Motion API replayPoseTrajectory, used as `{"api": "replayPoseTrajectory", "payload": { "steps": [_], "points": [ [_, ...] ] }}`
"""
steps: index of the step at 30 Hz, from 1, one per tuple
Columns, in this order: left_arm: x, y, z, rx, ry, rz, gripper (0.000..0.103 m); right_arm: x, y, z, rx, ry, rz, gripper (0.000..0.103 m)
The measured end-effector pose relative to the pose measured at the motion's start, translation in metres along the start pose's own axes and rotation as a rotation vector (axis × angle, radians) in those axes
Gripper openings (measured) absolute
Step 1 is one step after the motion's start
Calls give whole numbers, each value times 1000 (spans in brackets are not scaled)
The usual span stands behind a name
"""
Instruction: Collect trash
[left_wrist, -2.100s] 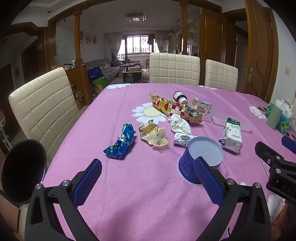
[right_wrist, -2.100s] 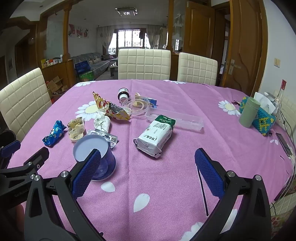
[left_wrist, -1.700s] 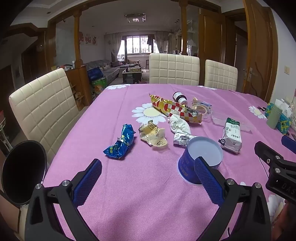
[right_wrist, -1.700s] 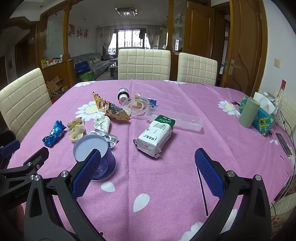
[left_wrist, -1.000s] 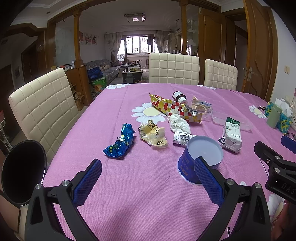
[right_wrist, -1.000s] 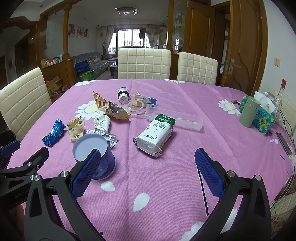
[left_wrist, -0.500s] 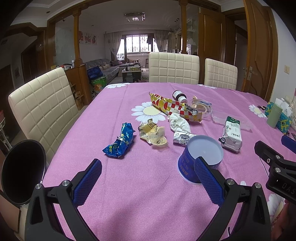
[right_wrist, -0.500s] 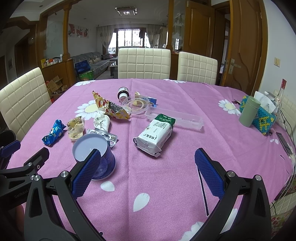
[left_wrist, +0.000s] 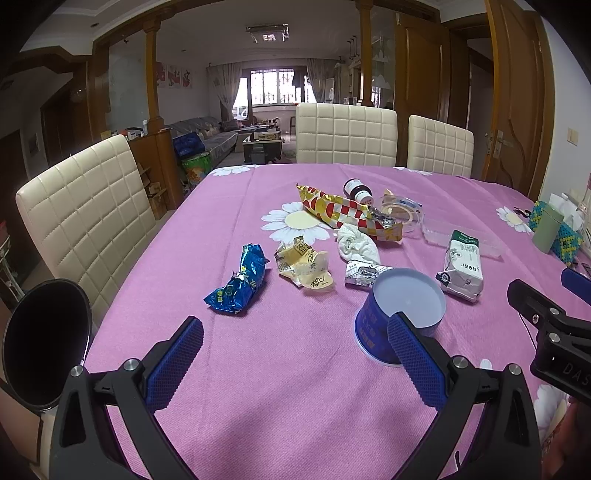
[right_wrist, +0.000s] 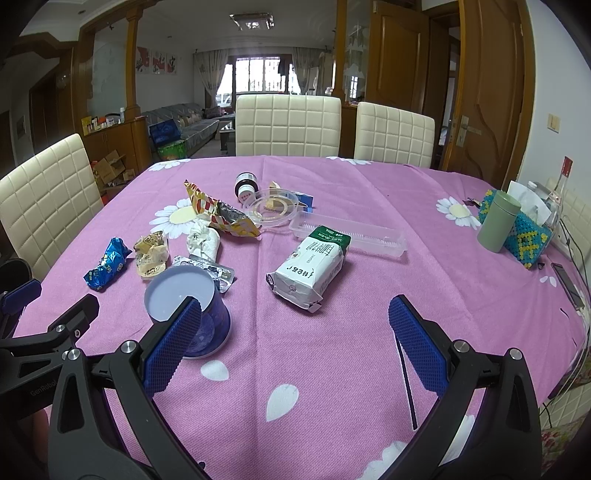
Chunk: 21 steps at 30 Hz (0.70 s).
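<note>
On the purple flowered surface (left_wrist: 295, 387), the left hand-held gripper (left_wrist: 295, 363) hovers low over the near edge with its blue-padded fingers spread wide and nothing between them. Furthest left among the trash lies a crumpled blue wrapper (left_wrist: 239, 287), and just beside it a crumpled yellow wrapper (left_wrist: 304, 266). Behind these, a long red-and-yellow checked snack bag (left_wrist: 345, 211) lies across a printed daisy, with a white crumpled tissue (left_wrist: 356, 244) touching its near side. A silver foil blister pack (left_wrist: 364, 272) lies in front of the tissue, touching the back of an upturned blue paper cup (right_wrist: 188, 301). Right of the cup lies a white and green pouch (right_wrist: 314, 266), with a clear plastic tray (right_wrist: 354, 232) behind it. The right hand-held gripper (right_wrist: 295, 363) also hangs above the near edge, fingers wide apart and empty, its left finger overlapping the cup in view. At far right stands a green tumbler (right_wrist: 496, 221).
</note>
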<state>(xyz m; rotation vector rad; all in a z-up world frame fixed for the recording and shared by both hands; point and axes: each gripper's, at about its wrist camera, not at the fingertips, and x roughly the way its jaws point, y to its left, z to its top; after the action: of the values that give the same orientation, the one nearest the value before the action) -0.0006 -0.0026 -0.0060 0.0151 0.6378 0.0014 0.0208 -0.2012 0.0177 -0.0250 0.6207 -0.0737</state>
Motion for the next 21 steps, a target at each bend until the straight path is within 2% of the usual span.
{"api": "replayPoseTrajectory", "payload": {
  "steps": [21],
  "points": [
    [2,-3,2,4,6,-5,97,3,1,-1,4,9,1,100]
  ]
}}
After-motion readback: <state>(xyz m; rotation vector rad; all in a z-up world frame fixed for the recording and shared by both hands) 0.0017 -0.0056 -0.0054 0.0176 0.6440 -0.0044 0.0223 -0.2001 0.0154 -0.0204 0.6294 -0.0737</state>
